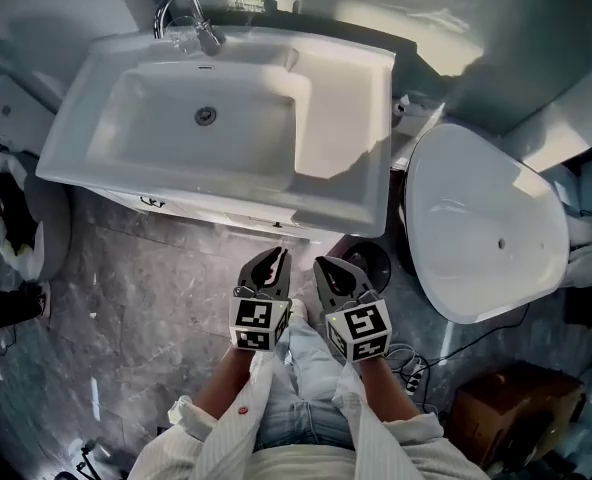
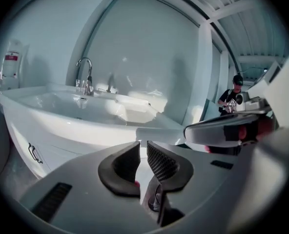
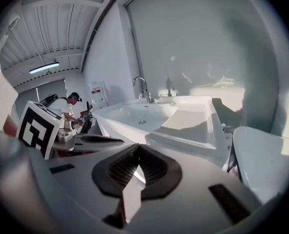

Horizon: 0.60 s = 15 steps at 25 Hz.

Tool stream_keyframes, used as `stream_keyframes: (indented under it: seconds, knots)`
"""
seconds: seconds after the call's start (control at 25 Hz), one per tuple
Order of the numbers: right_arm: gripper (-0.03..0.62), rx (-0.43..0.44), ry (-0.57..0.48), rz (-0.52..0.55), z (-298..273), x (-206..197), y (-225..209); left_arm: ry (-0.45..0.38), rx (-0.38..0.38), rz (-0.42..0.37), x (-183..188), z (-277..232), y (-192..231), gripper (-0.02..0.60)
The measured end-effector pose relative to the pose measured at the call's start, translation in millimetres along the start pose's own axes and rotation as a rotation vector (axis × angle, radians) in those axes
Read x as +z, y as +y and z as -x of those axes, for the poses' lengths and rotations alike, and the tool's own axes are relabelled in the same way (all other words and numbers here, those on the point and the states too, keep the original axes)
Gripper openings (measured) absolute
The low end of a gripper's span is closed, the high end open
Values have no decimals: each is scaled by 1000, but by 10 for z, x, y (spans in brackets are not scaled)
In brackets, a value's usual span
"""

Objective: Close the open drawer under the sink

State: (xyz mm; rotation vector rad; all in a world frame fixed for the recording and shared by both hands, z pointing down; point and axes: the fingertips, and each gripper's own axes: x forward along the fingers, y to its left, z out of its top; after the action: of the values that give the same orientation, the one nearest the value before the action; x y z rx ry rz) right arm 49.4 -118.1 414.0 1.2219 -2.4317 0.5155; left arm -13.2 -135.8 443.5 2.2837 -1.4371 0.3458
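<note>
The white sink (image 1: pixel 341 118) with its chrome faucet (image 1: pixel 181 13) lies ahead of me, and it also fills the left gripper view (image 2: pixel 61 113). A narrow white cabinet front (image 1: pixel 211 211) with a dark handle (image 1: pixel 152 202) shows under the sink's front rim. How far any drawer stands out I cannot tell. My left gripper (image 1: pixel 274 256) and right gripper (image 1: pixel 323 265) hang side by side just short of that rim, touching nothing. The left gripper's (image 2: pixel 143 149) pads are together with only a slit between them. The right gripper's (image 3: pixel 138 151) tips meet, holding nothing.
A white toilet with its lid down (image 1: pixel 486 223) stands right of the sink. A black round bin (image 1: pixel 373 265) sits between them, with cables (image 1: pixel 413 365) and a cardboard box (image 1: pixel 511 408) on the marble floor. Dark gear (image 1: pixel 16 223) lies at the left. A person (image 2: pixel 231 99) stands far behind.
</note>
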Motion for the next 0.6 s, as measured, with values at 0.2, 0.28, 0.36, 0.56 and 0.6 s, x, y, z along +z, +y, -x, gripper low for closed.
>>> stream_keyframes:
  seconds: [0.2,0.28,0.36,0.56,0.6]
  knots:
    - [11,49,-60,38,148,481,110,-59,-22,16,477,198,-143,48]
    - [11,73,-95,49,228,699,181,-74,-50,31,678,297,-214,48]
    - [9,105,-134,65,317,916,256,-96,-68,35,904,407,-279,44]
    - [9,182,-205,105,551,1365,458,-193,-93,21,1435,720,-408,28]
    - [9,195,-214,108,582,1442,490,-212,-101,17,1539,782,-434,25]
